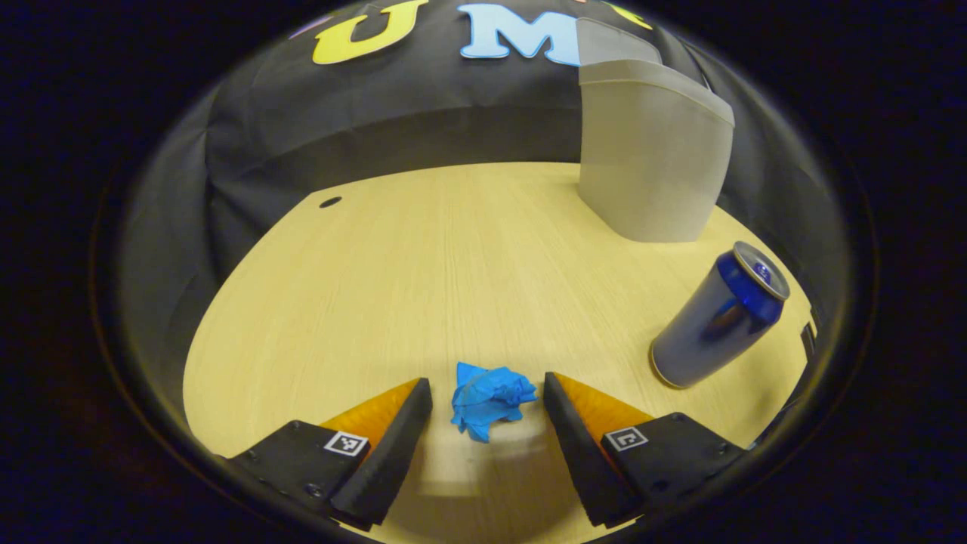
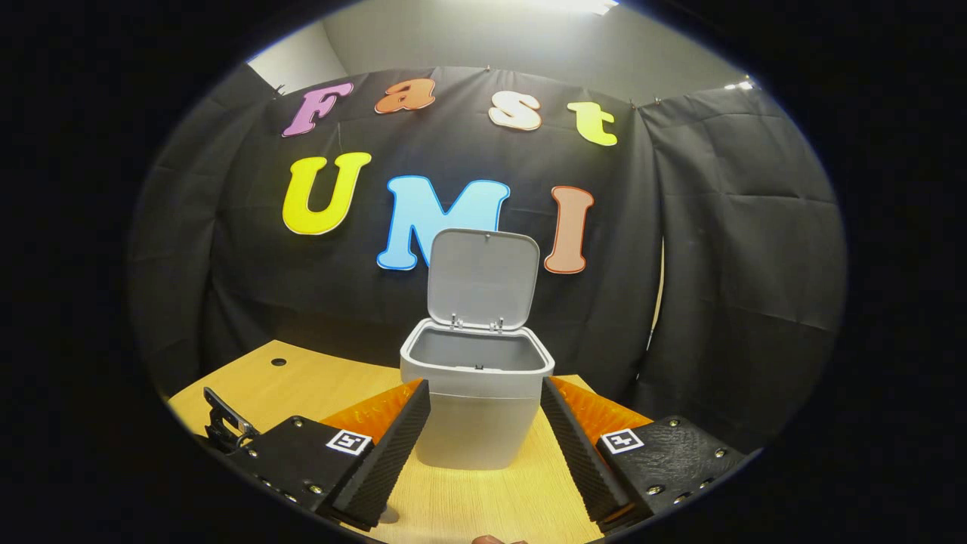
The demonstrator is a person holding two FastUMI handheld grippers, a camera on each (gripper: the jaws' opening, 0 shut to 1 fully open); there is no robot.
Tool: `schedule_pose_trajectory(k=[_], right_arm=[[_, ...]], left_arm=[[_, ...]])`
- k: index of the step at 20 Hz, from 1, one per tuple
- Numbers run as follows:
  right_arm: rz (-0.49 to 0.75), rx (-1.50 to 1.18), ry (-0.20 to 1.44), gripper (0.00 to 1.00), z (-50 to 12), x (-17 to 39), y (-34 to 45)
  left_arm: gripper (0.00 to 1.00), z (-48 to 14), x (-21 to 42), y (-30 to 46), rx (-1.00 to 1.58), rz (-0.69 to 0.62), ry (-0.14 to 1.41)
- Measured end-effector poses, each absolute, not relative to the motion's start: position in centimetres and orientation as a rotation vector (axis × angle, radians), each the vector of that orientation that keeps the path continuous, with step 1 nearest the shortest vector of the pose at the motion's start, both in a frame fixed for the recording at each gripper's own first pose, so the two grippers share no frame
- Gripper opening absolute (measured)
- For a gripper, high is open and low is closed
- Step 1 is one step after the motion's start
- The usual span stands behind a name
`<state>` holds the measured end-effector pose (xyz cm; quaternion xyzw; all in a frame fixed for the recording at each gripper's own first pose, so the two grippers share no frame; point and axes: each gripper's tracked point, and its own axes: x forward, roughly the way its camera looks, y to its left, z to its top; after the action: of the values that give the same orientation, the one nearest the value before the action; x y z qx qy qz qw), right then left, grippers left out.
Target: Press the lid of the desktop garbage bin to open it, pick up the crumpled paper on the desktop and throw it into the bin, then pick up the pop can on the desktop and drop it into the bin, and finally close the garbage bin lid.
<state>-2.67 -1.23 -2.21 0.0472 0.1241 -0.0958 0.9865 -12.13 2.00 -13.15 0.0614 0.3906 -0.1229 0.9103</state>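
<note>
Left gripper (image 1: 487, 400) is spread wide just above the counter (image 1: 423, 257), its two fingers flanking the crumpled paper (image 1: 489, 399), a blue wad that lies on the wood between the fingertips. A small gap shows on each side of the paper, so neither finger presses on it. Off to the right in the left gripper view, the pop can (image 1: 718, 317) stands on the counter, dark blue with a silver top, well apart from the paper. Behind the can, the garbage bin (image 1: 650, 159) sits toward the far edge of the counter by the black cloth wall. A small dark hole (image 1: 330, 202) marks the counter at far left.

Right gripper (image 2: 483, 423) is also spread wide and holds nothing. In the right gripper view it is raised and faces the grey bin (image 2: 476, 400), which shows between its fingers farther off. The lid (image 2: 483, 279) stands upright on its rear hinge, and the bin's mouth is open.
</note>
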Motion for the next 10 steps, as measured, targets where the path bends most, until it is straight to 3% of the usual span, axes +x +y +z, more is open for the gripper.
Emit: schedule_pose_trajectory(k=[5,6,7,9,10], right_arm=[[-0.193,0.124,0.269,0.94,-3.1,-2.6,-1.3],[-0.187,0.127,0.272,0.95,-3.2,-2.7,-1.2],[-0.184,0.126,0.275,0.95,-3.3,-2.7,-1.1],[-0.180,0.117,0.281,0.94,-3.6,-3.0,-1.2],[-0.179,0.115,0.283,0.95,-3.7,-3.1,-1.3]], left_arm=[[0.91,-13.1,-11.2,2.1,0.116,-0.221,0.727],[0.70,-13.2,-11.2,2.1,0.122,-0.224,0.720],[0.72,-13.2,-11.1,2.1,0.132,-0.232,0.712],[0.51,-13.1,-11.1,2.3,0.141,-0.223,0.711],[0.49,-13.2,-11.2,2.2,0.143,-0.231,0.711]])
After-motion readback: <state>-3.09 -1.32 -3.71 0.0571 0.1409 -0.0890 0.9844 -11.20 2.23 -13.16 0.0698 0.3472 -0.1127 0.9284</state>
